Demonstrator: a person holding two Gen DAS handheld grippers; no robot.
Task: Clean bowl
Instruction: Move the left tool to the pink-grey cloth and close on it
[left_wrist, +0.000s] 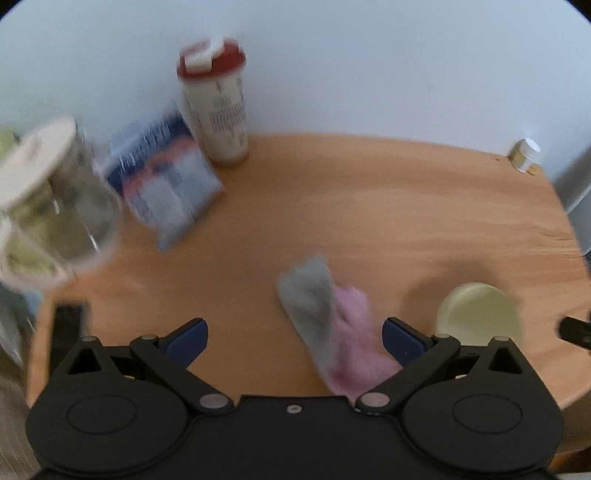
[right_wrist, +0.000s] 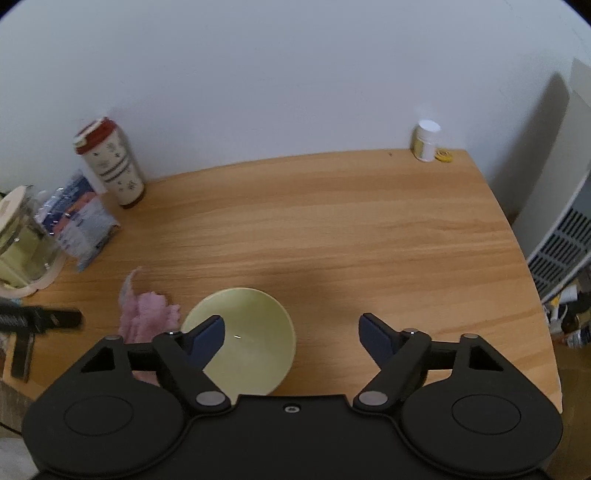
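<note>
1. Underneath everything lies a light wooden table (right_wrist: 332, 221) with visible grain, pushed against a plain pale wall (right_wrist: 258, 74).
2. Along the back left stand a white tumbler with a red lid (right_wrist: 109, 162) and, just beside it, a crinkled blue-and-white plastic packet (right_wrist: 79, 219); a clear glass jar with a pale lid (right_wrist: 18, 236) sits at the left edge.
3. At the far right corner a small white-capped pill bottle (right_wrist: 426, 140) stands near the wall, and a white slatted appliance (right_wrist: 561, 243) shows beyond the table's right side.
4. The pale yellow-green round bowl (right_wrist: 255, 339) rests upright on the table near its front edge, with a pink and grey fluffy cloth (right_wrist: 147, 317) lying just beside it on its left.
5. The left wrist view is blurred, so the print on the packet and tumbler cannot be read; the jar's contents are unclear in both views.
6. The bowl's near rim is cut off by the gripper body, and a dark object at the right view's left edge is hard to identify.
7. The left gripper (left_wrist: 295, 339) has its jaws spread wide over the cloth, holding nothing.
8. The right gripper (right_wrist: 291, 338) is parted too; its left blue finger (right_wrist: 207, 341) overlaps the bowl's bowl-side rim in the picture, though contact cannot be told, and the other finger stands clear over bare wood.
</note>
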